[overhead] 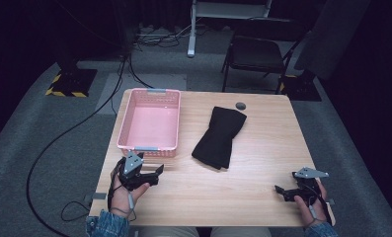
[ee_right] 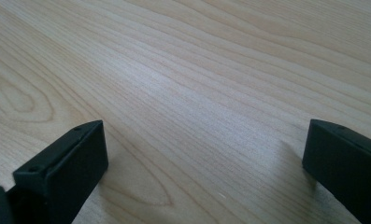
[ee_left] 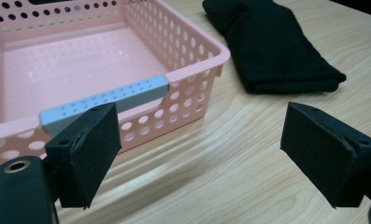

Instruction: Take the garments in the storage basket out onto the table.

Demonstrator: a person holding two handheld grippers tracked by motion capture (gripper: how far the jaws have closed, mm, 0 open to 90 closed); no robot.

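A folded black cloth (overhead: 219, 136) lies at the middle of the wooden table (overhead: 262, 163); the left gripper view has the black cloth (ee_left: 276, 51) at upper right. An empty pink perforated basket (overhead: 149, 123) stands on the table's left half, its near wall (ee_left: 188, 100) with a grey-blue handle strip just ahead of my left jaws. My left gripper (overhead: 155, 170) rests near the basket's front corner, open and holding nothing (ee_left: 202, 149). My right gripper (overhead: 281, 191) sits by the table's front right corner, open over bare wood (ee_right: 204, 161).
A small dark round object (overhead: 240, 105) lies on the table behind the cloth. A black folding chair (overhead: 257, 52) stands beyond the far edge. Cables (overhead: 75, 128) run across the grey floor at the left.
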